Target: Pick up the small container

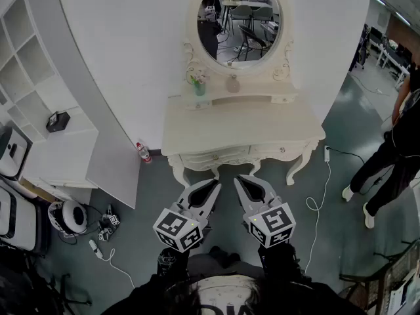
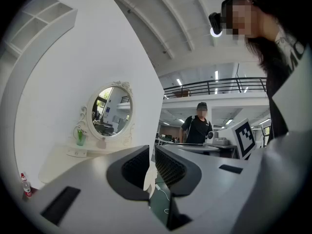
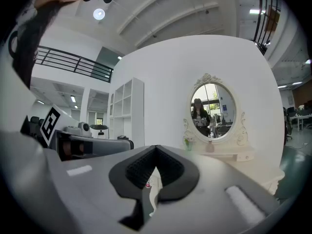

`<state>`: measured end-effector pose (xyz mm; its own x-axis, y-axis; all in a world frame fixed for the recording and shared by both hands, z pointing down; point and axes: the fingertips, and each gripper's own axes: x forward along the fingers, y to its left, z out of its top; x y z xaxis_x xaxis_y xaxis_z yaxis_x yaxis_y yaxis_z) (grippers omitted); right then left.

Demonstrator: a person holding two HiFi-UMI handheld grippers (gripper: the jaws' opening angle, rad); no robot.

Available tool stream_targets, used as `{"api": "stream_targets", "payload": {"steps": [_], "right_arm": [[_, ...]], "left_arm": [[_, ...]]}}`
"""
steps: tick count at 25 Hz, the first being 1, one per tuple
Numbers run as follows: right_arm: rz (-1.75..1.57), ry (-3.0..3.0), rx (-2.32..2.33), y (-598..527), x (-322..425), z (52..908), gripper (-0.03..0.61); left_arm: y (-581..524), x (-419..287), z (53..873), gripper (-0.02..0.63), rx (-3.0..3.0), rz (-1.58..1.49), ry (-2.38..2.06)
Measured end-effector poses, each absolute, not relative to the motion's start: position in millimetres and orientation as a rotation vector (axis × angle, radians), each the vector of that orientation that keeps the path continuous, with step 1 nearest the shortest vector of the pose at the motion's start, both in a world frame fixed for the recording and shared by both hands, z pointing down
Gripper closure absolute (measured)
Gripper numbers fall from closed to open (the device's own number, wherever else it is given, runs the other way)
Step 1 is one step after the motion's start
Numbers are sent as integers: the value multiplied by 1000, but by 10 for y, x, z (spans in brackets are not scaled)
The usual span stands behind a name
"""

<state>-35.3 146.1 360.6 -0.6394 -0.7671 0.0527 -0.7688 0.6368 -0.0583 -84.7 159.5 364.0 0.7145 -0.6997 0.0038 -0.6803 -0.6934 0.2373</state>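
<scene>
The small container [image 1: 233, 84] is a pale rounded pot on the raised shelf of the white dressing table [image 1: 262, 133], just under the oval mirror [image 1: 239, 21]. It also shows in the left gripper view, small container [image 2: 101, 144], and in the right gripper view, small container [image 3: 209, 147]. My left gripper [image 1: 211, 188] and right gripper [image 1: 243, 184] hang side by side above the floor in front of the table, well short of it. Both are shut with nothing between the jaws, as seen close up on the left gripper [image 2: 152, 167] and right gripper [image 3: 156, 165].
A green cup with a plant [image 1: 199, 86] stands left of the container. A red-capped bottle [image 1: 143, 152] is on the floor by the table's left leg. A white shelf unit [image 1: 39, 77] is at left. A person [image 1: 394, 156] stands at right, near a cable [image 1: 321, 195].
</scene>
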Motion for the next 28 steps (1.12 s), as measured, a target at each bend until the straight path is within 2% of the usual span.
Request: {"api": "stream_targets", "payload": {"steps": [28], "right_arm": [[129, -2767, 1445, 949, -792, 3721, 572]], "left_arm": [[1027, -1287, 3833, 592, 2720, -79, -972]]}}
